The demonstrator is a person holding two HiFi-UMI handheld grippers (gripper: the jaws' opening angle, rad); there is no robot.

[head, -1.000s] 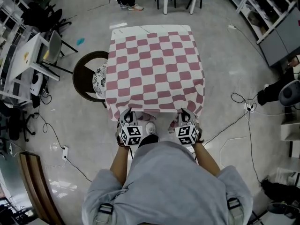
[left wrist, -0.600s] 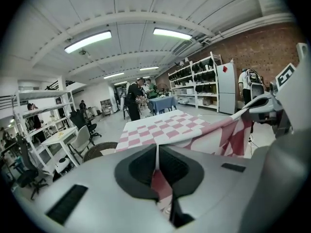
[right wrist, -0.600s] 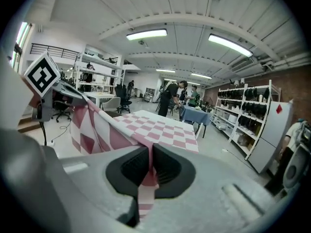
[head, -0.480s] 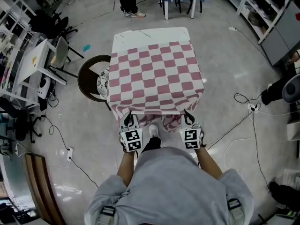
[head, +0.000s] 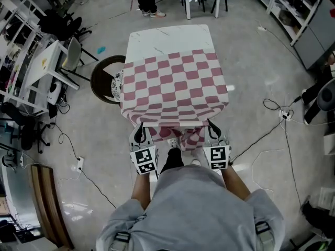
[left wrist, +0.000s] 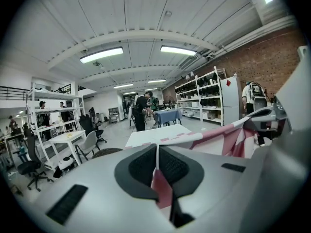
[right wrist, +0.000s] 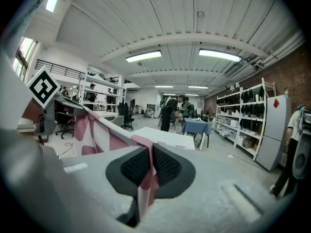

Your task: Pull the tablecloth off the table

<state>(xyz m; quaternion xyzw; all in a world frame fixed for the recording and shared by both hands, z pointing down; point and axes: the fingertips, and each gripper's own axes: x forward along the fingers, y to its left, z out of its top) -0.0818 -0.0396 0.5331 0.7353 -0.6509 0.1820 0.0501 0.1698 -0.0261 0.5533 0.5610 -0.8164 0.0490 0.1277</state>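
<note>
To my left the floor (head: 99,156) is hemmed in by a white desk (head: 44,61) and office chairs, and a round dark chair (head: 102,80) sits just beside the table's left edge. The table (head: 170,38) stands straight ahead, with open grey floor on its near side, where I stand. A black cable (head: 272,120) trails across the floor to the right, and shelving (head: 296,7) lines the far right wall.

The table top is square, white and smooth, and bare along its far strip. The tablecloth (head: 175,88) is a soft fabric in pink and white checks. It covers the rest of the top and drapes over the left and right edges. Its near edge is held off the table's front toward me, with folds hanging beneath.

My left gripper (head: 139,134) has its jaws pressed together on the tablecloth's near left corner, a pink fold squeezed between the ribbed black pads. My right gripper (head: 212,130) is likewise clamped on the near right corner, with the fabric running taut, I think, between the two
</note>
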